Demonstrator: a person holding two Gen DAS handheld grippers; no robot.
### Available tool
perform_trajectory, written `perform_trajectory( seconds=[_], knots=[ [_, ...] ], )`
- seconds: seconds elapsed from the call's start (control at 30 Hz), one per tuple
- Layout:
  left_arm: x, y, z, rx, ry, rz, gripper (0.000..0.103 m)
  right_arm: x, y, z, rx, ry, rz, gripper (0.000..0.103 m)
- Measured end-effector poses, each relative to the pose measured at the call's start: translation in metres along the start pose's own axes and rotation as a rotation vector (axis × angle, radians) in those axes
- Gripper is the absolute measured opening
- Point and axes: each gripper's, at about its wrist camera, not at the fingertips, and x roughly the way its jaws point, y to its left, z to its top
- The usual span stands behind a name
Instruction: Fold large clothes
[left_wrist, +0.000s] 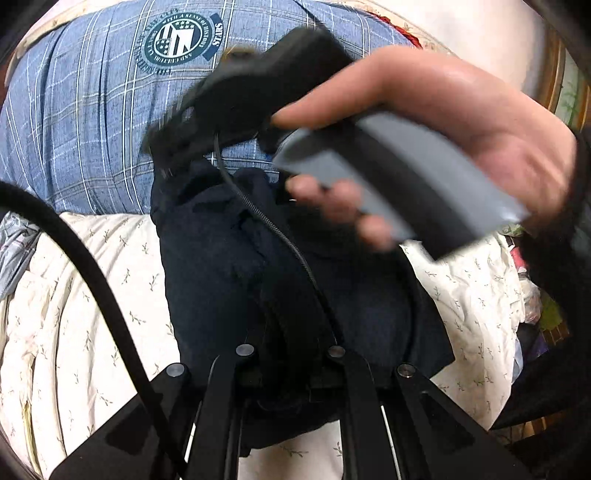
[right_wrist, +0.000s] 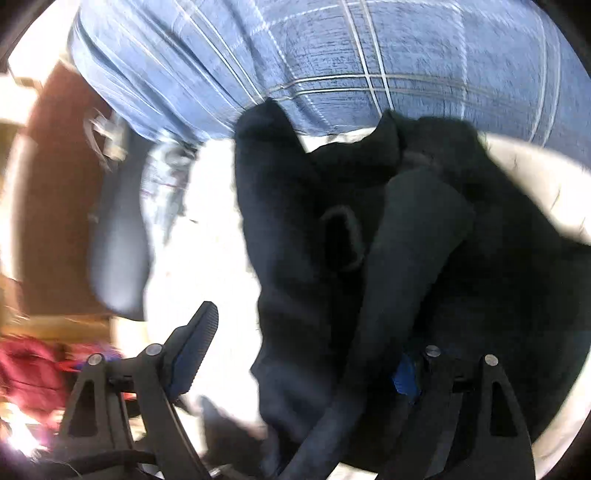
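Observation:
A dark navy garment (left_wrist: 236, 258) lies bunched on a cream floral bedsheet (left_wrist: 92, 295). My left gripper (left_wrist: 288, 354) is shut on the garment's near edge, its fingers sunk in the cloth. In the left wrist view a hand holds the right gripper (left_wrist: 177, 147) above the garment's far end, blurred. In the right wrist view the garment (right_wrist: 303, 258) fills the middle. My right gripper (right_wrist: 303, 354) is open: its left finger (right_wrist: 195, 347) stands over the sheet, and its right finger is half hidden against the dark cloth.
A blue plaid quilt with a round crest (left_wrist: 92, 122) lies at the far side of the bed (right_wrist: 332, 55). A black cable (left_wrist: 92, 280) crosses the left. A red cloth (right_wrist: 29, 373) and clutter (left_wrist: 532, 295) lie beside the bed.

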Motion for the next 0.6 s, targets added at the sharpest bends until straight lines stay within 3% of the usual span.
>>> perform_trajectory(
  seconds=[0.03,0.07,0.13,0.23,0.43,0.6],
  knots=[
    [0.000,0.001,-0.001,0.000,0.004,0.003,0.007,0.007,-0.001,0.005,0.008,0.006,-0.022,0.076],
    [0.000,0.002,-0.003,-0.002,0.006,0.011,0.007,0.010,-0.002,0.006,0.011,0.003,-0.013,0.047],
    [0.004,0.007,-0.005,-0.021,0.028,-0.012,0.007,0.014,-0.002,0.004,-0.004,-0.001,0.009,0.021],
    [0.003,-0.001,-0.003,-0.005,0.023,-0.031,0.007,0.007,0.000,-0.006,-0.045,-0.019,-0.001,0.018],
    [-0.001,-0.046,0.011,0.044,-0.004,-0.077,0.008,-0.047,-0.022,-0.015,-0.075,-0.077,0.040,0.018],
    [0.014,-0.097,0.015,0.096,0.015,-0.056,0.008,-0.075,-0.076,-0.030,-0.044,-0.098,0.026,0.018]
  ],
)
